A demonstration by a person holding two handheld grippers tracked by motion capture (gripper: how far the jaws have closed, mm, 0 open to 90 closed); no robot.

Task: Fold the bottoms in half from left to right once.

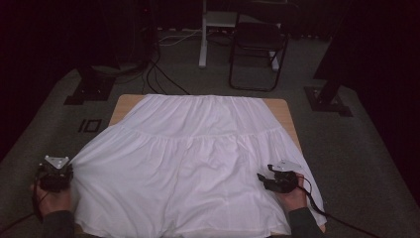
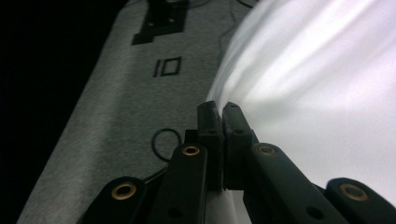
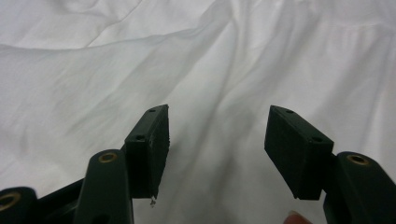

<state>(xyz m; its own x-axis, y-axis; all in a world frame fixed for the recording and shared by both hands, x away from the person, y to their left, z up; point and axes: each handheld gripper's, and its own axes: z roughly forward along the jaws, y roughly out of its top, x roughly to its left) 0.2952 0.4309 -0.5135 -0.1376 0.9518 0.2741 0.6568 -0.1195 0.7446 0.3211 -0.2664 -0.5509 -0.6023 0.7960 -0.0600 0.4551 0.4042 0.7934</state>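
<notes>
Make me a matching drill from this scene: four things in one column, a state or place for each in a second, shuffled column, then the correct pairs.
Things:
1. left hand-held gripper
2. right hand-held gripper
3. white skirt
4. folding chair

States or places:
A. spread over the wooden table
B. on the floor beyond the table
C. shut on the cloth's edge
D. open above the cloth

Pairs: 1-C, 2-D, 3-A, 4-B

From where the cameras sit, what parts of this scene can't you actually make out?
- Table: the white garment covers most of its top in the high view.
- Garment's near hem: cut off by the bottom edge there.
- Cloth edge in the left gripper: hidden between the shut jaws; fabric beyond is blurred.
- Right gripper: jaws apart over cloth; contact unclear.
- Room's far side: too dark.
</notes>
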